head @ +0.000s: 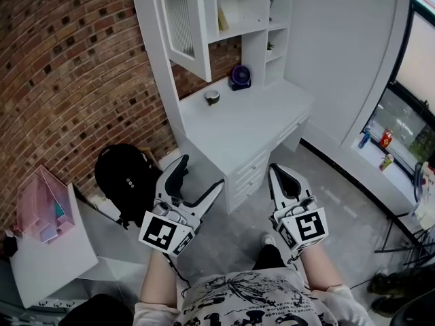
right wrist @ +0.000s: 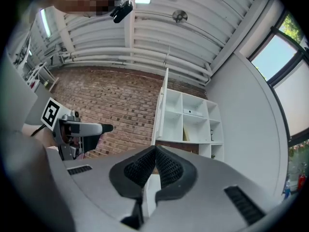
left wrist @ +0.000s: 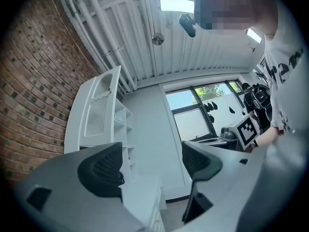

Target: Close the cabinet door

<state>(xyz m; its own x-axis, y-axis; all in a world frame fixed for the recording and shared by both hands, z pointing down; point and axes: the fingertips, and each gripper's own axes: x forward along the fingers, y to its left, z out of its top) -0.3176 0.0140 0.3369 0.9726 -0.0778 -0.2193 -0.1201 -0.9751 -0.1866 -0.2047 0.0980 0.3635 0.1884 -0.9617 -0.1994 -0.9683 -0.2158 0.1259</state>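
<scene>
The white cabinet door (head: 185, 27) with a slatted panel stands swung open from the shelf unit (head: 253, 5) above the desk. Both grippers hang well short of it, in front of the desk. My left gripper (head: 202, 170) is open with nothing between its jaws. My right gripper (head: 279, 173) is shut and empty. In the left gripper view the door (left wrist: 99, 108) appears beyond the spread left gripper (left wrist: 152, 166). In the right gripper view the door (right wrist: 161, 105) is seen edge-on above the closed right gripper (right wrist: 155, 166), and the left gripper (right wrist: 79, 128) shows at the left.
A white desk (head: 245, 124) with drawers (head: 255, 172) stands under the shelves, bearing a purple fan (head: 239, 77) and a small bowl (head: 213, 97). A black backpack (head: 126, 175) leans by the brick wall. A white side table (head: 47, 260) with a pink box (head: 42, 206) is at left. Bottles (head: 385, 139) line the windowsill.
</scene>
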